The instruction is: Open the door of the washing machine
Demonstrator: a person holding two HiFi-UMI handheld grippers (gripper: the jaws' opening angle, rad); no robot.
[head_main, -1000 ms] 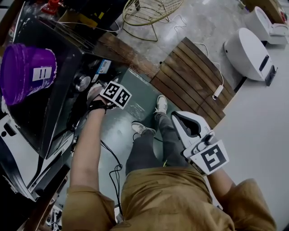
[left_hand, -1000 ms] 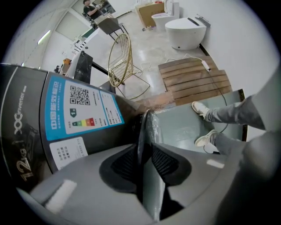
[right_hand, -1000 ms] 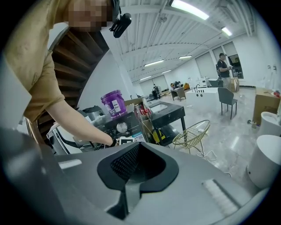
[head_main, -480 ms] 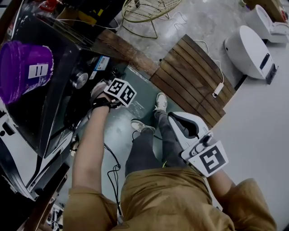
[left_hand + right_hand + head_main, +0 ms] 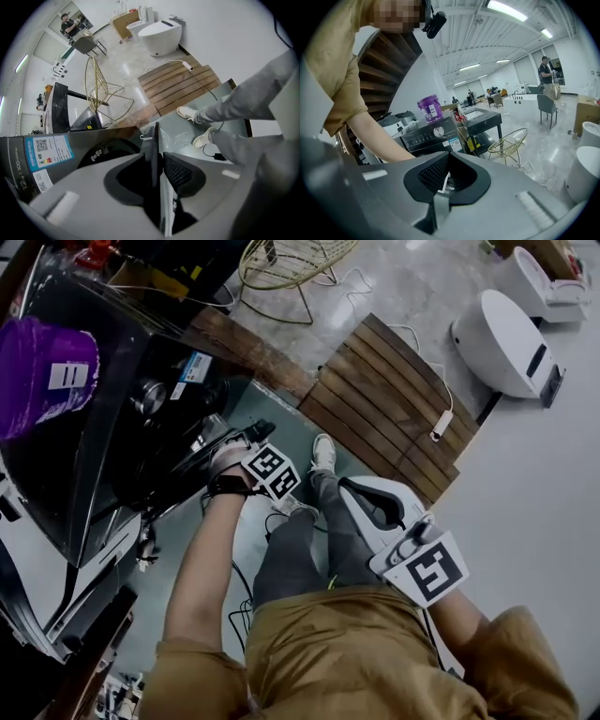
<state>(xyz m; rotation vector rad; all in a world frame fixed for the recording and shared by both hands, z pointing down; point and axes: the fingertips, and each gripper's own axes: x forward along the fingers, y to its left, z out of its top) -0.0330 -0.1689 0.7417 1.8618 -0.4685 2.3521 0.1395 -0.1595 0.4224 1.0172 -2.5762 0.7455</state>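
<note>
At far left a purple bucket (image 5: 47,376) sits on top of the dark washer (image 5: 103,427), whose front faces the person. The door (image 5: 153,140) is already off its latch and swung part way out from the round drum opening, seen edge-on in the left gripper view. The left gripper (image 5: 157,164) has its jaws pinching that thin rim, one pad on each face. The door looks stiff and fairly weighty, probably with a smooth, slippery face, so it should turn only on its hinge arc. The free rim, away from the hinge, is the sensible hold because it gives the most leverage. A flat pinch there could slide off if the pull runs straight rather than along the arc. Just right of the door are the person's legs, and the shoes (image 5: 323,454) stand on the grey floor where the door would pass. A dark cable (image 5: 248,582) trails on the floor below the left arm, so room on that side is tight and the person may need to step back. Further right, the right gripper (image 5: 445,180) hangs by the person's lap, well apart from the washer. Its jaws are drawn nearly together with nothing between them, and it plays no part in the pull. Beyond lie a wooden mat (image 5: 394,399) and a white toilet (image 5: 502,343), both clear of the door's sweep.
</note>
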